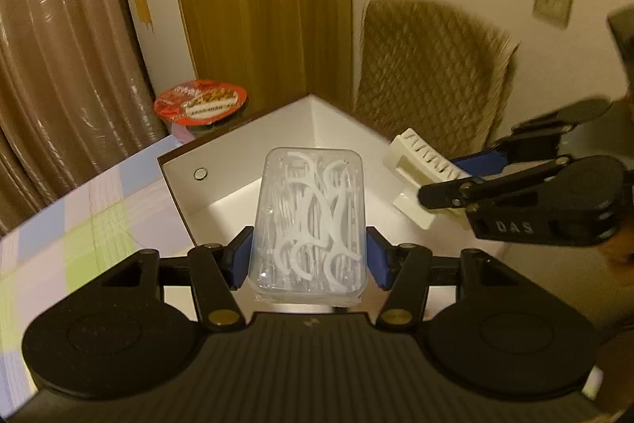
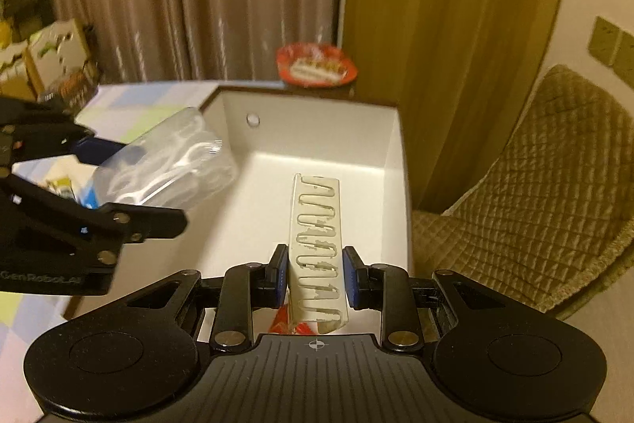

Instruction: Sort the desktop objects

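Observation:
My left gripper is shut on a clear plastic box of white floss picks, held over the corner of an open white box. From the right wrist view the same floss pick box hangs at the left over the white box's near-left side. My right gripper is shut on a cream slotted plastic holder, held upright above the box's inside. In the left wrist view that holder shows at the right in the right gripper.
A checked tablecloth covers the table left of the white box. A red-lidded instant noodle bowl stands behind the box by the curtain. A quilted chair is to the right. Bags and cartons stand at far left.

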The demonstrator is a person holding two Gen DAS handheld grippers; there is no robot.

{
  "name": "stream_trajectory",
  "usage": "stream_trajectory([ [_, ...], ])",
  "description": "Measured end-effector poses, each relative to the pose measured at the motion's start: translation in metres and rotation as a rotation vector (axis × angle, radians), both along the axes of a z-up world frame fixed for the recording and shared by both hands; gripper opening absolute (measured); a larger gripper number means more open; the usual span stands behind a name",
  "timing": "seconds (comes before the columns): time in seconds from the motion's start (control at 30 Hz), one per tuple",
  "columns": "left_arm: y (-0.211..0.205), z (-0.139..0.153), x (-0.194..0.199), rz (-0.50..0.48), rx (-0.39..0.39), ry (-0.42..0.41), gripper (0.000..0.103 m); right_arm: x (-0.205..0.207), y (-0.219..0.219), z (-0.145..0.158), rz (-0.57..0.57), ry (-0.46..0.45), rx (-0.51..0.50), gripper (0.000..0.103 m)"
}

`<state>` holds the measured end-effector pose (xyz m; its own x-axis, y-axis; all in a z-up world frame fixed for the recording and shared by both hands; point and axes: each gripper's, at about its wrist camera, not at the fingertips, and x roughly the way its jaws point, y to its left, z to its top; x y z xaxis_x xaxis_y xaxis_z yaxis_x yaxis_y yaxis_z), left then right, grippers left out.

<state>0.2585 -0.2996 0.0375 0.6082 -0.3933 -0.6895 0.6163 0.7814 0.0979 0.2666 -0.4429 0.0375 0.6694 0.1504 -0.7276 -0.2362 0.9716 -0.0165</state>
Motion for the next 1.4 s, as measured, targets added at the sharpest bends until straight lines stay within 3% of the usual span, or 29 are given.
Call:
stream_trajectory([
  [0.4, -0.019, -0.044, 0.037, 0.007, 0.064, 0.079, 0.054, 0.021, -0.006, -0.033, 0.027, 0.068, -0.012, 0.027],
  [0.43, -0.019, -0.043, 0.038, 0.009, 0.068, 0.068, 0.056, 0.022, -0.006, -0.034, 0.028, 0.071, -0.013, 0.027],
  [0.47, -0.018, -0.042, 0.038, 0.011, 0.071, 0.056, 0.066, 0.023, -0.006, -0.035, 0.03, 0.074, -0.015, 0.027],
  [0.5, -0.018, -0.041, 0.038, 0.013, 0.074, 0.045, 0.069, 0.024, -0.006, -0.037, 0.031, 0.077, -0.016, 0.027],
  [1.03, 0.016, -0.012, 0.04, 0.096, 0.018, -0.008, 0.069, 0.057, 0.016, -0.059, 0.092, 0.17, -0.052, 0.028],
  [1.4, 0.034, -0.006, 0.031, 0.142, -0.013, -0.008, 0.069, 0.047, 0.017, -0.045, 0.09, 0.1, -0.017, 0.028],
])
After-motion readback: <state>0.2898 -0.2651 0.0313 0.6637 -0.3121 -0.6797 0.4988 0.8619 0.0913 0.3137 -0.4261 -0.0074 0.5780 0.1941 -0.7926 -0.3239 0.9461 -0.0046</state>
